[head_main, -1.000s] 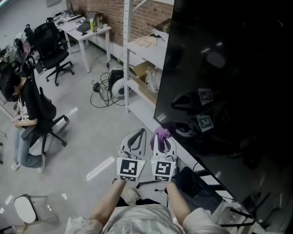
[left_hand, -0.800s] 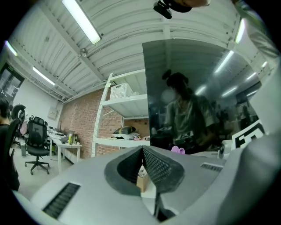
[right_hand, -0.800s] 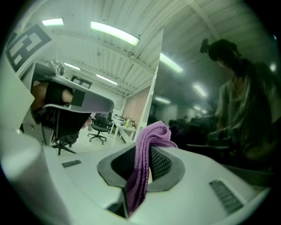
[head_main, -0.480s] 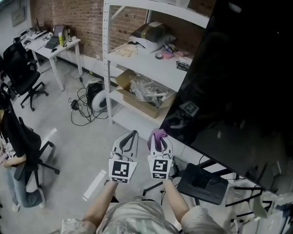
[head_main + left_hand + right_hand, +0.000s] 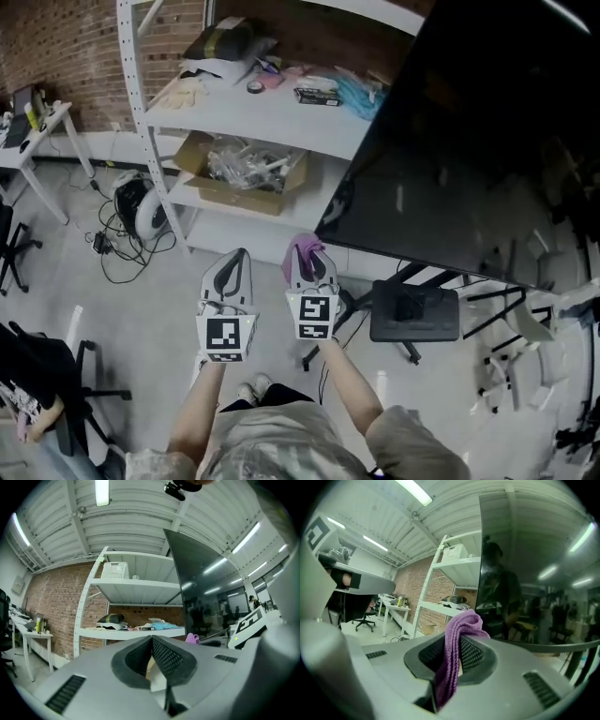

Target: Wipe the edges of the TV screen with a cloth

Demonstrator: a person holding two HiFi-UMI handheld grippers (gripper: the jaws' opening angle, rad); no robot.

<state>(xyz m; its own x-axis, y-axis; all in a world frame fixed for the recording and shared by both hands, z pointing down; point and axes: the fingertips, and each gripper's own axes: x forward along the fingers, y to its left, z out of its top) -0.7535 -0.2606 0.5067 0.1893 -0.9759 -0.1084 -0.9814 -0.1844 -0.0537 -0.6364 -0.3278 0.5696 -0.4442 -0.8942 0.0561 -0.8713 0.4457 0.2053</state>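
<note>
- Pinching a purple cloth [image 5: 453, 654] between its two jaws, the right gripper [image 5: 458, 645] holds the fabric folded over its fingertips, with a loop standing above them and a tail hanging down into the jaw throat.
- In the head view, the right gripper [image 5: 310, 262] points away from the person, and the cloth [image 5: 302, 247] sits at its tip.
- The cloth lies just below the lower left corner of the TV screen [image 5: 487, 141]. Contact between the two cannot be confirmed in any view.
- The left gripper [image 5: 151, 640] has its jaws pressed together at the tips, with nothing between them.
- In the head view, the left gripper [image 5: 233, 262] sits just beside the right gripper, on its left, at nearly the same height. The two are apart.
- In the right gripper view, the left edge of the screen runs vertically ahead of the jaws, and the dark glass reflects ceiling lights and a standing figure.
- A black stand base [image 5: 414, 314] rests on the floor under the screen.
- A white shelf unit [image 5: 272, 108] stands to the left of the screen. Small items lie on its upper shelf, and an open cardboard box [image 5: 239, 180] rests on its lower shelf.
- Cables [image 5: 117, 248] lie loose on the floor left of the shelf unit, near a round black and white device [image 5: 139, 208].
- A brick wall [image 5: 56, 47] stands behind the shelf unit.
</note>
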